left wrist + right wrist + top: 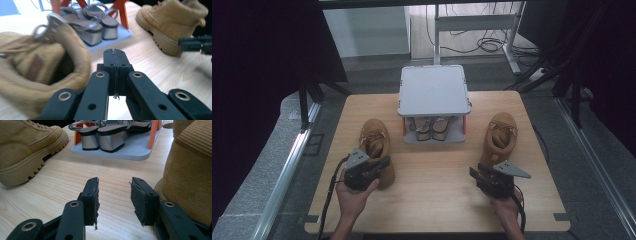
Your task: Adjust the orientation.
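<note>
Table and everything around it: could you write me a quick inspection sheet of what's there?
Surface: wooden table, bare in the middle.
Job's things: left tan boot and right tan boot upright; small two-level shoe rack with silver heeled sandals on its lower shelf.
Clutter: nothing seen.
Grippers: left hand-held gripper jaws shut, empty, beside the left boot; right hand-held gripper jaws open, empty.
Cables: one trailing from the left gripper; loose cables on the floor.
Surroundings: dark curtains, desk frame behind.

High view looks down the table (432, 165); gripper views sit low, sharing the shoe rack (117, 35)
</note>
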Demonstrator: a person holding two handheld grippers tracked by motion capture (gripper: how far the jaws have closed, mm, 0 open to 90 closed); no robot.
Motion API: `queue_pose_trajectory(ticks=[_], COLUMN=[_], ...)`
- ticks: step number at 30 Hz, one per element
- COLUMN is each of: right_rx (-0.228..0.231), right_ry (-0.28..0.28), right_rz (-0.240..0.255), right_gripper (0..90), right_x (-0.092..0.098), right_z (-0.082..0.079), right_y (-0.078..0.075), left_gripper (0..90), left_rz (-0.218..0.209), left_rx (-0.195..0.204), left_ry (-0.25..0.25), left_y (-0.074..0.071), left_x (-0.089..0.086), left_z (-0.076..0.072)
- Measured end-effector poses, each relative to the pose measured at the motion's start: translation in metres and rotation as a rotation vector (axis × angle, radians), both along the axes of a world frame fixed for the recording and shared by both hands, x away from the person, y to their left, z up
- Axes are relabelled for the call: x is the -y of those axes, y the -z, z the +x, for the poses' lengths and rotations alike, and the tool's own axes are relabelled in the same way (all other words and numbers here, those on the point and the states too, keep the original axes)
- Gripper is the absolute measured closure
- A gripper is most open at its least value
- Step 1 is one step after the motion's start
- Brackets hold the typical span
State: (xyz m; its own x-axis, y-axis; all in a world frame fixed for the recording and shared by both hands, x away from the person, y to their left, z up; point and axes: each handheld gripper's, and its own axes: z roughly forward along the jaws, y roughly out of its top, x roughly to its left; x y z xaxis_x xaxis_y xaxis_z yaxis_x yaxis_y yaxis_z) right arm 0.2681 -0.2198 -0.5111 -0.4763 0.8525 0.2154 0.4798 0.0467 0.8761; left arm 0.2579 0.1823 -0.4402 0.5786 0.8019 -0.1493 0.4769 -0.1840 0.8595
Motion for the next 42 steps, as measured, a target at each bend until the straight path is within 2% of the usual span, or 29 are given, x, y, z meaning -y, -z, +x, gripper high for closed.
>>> queue_pose_trajectory(ticks=[4,9,12,15,21,26,31,35,38,42], right_rx=[0.000,0.001,0.002,0.004,-0.001,0.002,-0.001,-0.003,-0.009,-0.007], right_ry=[-0.001,-0.004,-0.010,-0.015,-0.018,-0.025,-0.020,-0.020,-0.025,-0.025], right_rz=[-0.001,-0.004,-0.006,-0.014,-0.024,-0.031,-0.036,-0.035,-0.039,-0.043], right_gripper=[58.3,58.3,58.1,57.9,57.6,57.2,57.0,57.0,57.0,56.9], right_x=[0.000,-0.001,-0.003,-0.005,-0.007,-0.010,-0.010,-0.009,-0.010,-0.011], right_z=[0.000,0.000,0.000,-0.001,0.000,0.000,0.000,-0.001,-0.001,-0.001], right_y=[0.000,0.000,0.001,0.001,0.004,0.005,0.006,0.006,0.007,0.007], left_gripper=[89.3,89.3,89.3,89.3,89.4,89.4,89.7,89.7,89.7,89.7], left_rz=[0.024,0.070,0.098,0.110,0.107,0.102,0.126,0.111,0.098,0.086], left_rx=[-0.012,-0.055,-0.081,-0.096,-0.070,-0.064,-0.047,-0.050,-0.068,-0.083], left_ry=[0.031,0.058,0.064,0.049,-0.036,-0.072,-0.085,-0.101,-0.113,-0.099], left_y=[0.011,0.035,0.053,0.064,0.068,0.070,0.070,0.066,0.066,0.067], left_x=[0.014,0.033,0.042,0.045,0.037,0.029,0.025,0.011,0.000,-0.014], left_z=[-0.001,0.001,0.004,0.009,0.019,0.023,0.023,0.020,0.018,0.014])
